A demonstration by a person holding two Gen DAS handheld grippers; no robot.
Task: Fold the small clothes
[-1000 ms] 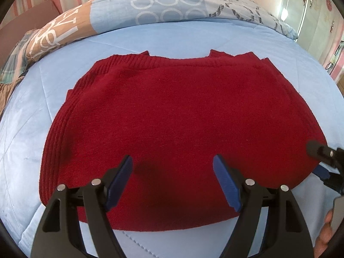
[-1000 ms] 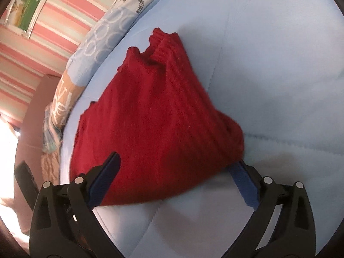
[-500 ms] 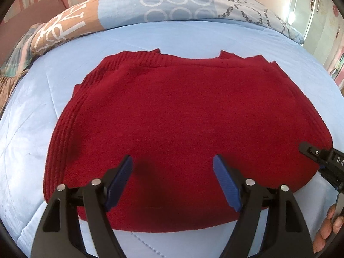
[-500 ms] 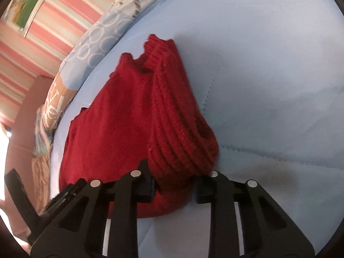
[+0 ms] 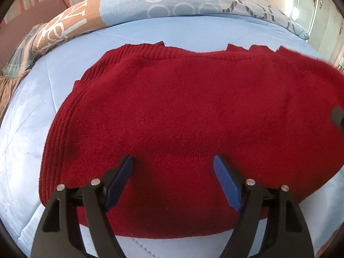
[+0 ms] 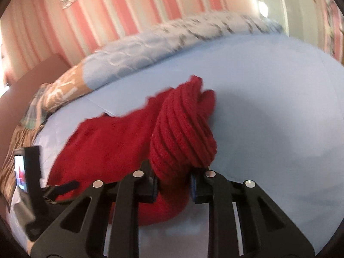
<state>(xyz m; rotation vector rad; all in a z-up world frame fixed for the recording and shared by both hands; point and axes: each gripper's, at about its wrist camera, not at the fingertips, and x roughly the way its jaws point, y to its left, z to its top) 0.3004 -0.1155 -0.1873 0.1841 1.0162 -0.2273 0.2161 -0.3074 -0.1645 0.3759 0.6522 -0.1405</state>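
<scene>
A dark red knitted sweater (image 5: 182,111) lies spread on the light blue quilt (image 5: 150,30). My left gripper (image 5: 173,172) is open, its blue-padded fingers hovering over the sweater's near edge, holding nothing. My right gripper (image 6: 174,182) is shut on the sweater's ribbed right side (image 6: 182,133) and has it bunched and lifted off the quilt (image 6: 268,107). In the left wrist view the raised right side of the sweater fills the right edge, with a bit of the right gripper (image 5: 337,116) showing there.
A patterned blue, grey and brown duvet (image 5: 172,2) lies rolled along the back of the bed. A pink striped wall (image 6: 129,10) stands behind it. The left gripper's body and screen (image 6: 25,172) show at the left of the right wrist view.
My right gripper closed on the sweater's right side and lifted it up, turning toward the bed's head. My left gripper stayed open and edged slightly nearer over the sweater.
</scene>
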